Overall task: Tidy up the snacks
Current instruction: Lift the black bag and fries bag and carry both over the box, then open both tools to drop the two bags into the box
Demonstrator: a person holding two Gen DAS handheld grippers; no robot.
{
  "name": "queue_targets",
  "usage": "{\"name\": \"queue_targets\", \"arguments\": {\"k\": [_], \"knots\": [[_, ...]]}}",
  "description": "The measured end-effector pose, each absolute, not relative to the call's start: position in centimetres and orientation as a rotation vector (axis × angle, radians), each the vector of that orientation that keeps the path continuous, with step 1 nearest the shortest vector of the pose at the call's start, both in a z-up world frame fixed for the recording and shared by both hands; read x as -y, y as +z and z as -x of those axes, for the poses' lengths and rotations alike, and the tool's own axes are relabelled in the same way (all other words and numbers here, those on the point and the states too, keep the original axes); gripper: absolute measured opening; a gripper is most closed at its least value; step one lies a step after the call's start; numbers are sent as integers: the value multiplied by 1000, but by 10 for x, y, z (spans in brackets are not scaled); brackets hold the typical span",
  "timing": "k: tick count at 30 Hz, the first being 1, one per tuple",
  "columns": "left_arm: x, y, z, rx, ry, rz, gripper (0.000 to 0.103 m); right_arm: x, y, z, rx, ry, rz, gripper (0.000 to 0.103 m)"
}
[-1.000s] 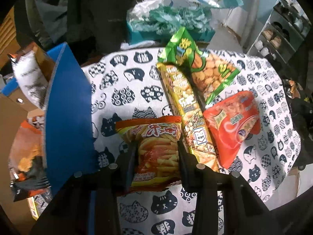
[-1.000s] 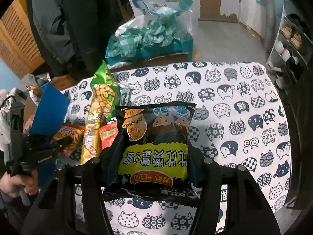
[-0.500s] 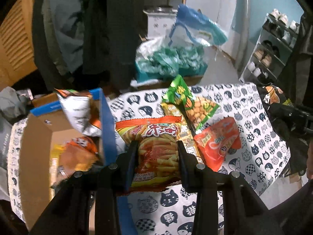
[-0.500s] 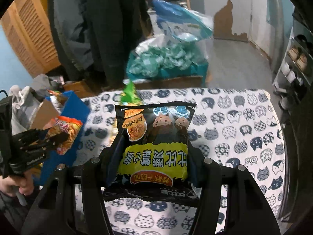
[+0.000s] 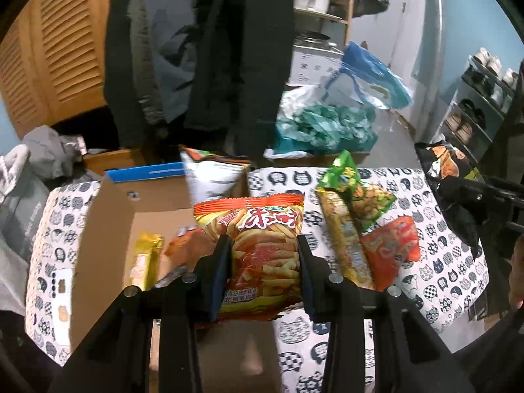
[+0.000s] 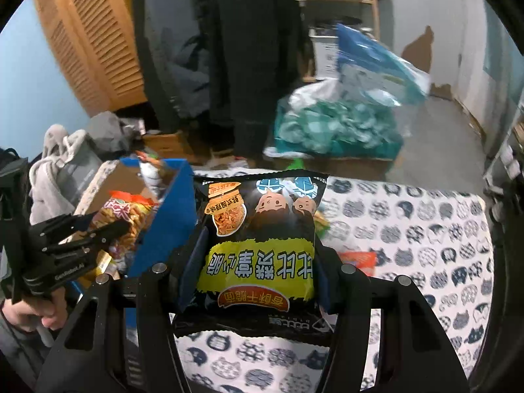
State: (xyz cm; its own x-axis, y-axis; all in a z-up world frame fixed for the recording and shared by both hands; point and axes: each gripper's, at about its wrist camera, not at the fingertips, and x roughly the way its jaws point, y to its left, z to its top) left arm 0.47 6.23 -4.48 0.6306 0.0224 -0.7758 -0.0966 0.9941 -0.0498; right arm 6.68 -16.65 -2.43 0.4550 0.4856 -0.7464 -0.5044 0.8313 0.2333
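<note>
My left gripper is shut on an orange bag of fries snack, held in the air over the right edge of an open cardboard box with blue flaps. In the right wrist view that orange bag hangs at the left, over the box. My right gripper is shut on a black and yellow snack bag, lifted above the cat-print table. Inside the box lie a gold packet, an orange bag and an upright white bag.
On the cat-print cloth right of the box lie a green nut bag, a long yellow packet and a red bag. Dark coats hang behind. A teal bundle and a shoe rack stand beyond the table.
Both grippers have risen with their bags, so the table looks smaller and farther. The left one has shifted left, and the inside of the box has come into sight beneath it.
</note>
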Motion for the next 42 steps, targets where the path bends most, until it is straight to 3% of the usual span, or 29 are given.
{"name": "queue_targets", "arguments": {"k": [33,34,37,38,39,42], "knots": [[-194,-67,51,-918,311,248,40,-42,-43,-37,-993,892,215,58],[-196,-67,52,-917,318,252,41,-45,-44,-36,-996,893,218,58],[-200,-66,55,-920,335,261,59,-50,-46,-35,-1011,898,216,64],[-200,-65,56,-913,338,265,62,-51,-46,-35,-1010,892,214,74],[-200,-64,56,-909,338,265,65,-51,-46,-34,-1005,888,211,78],[-200,-60,57,-899,343,253,68,-50,-44,-33,-1000,882,212,78]]}}
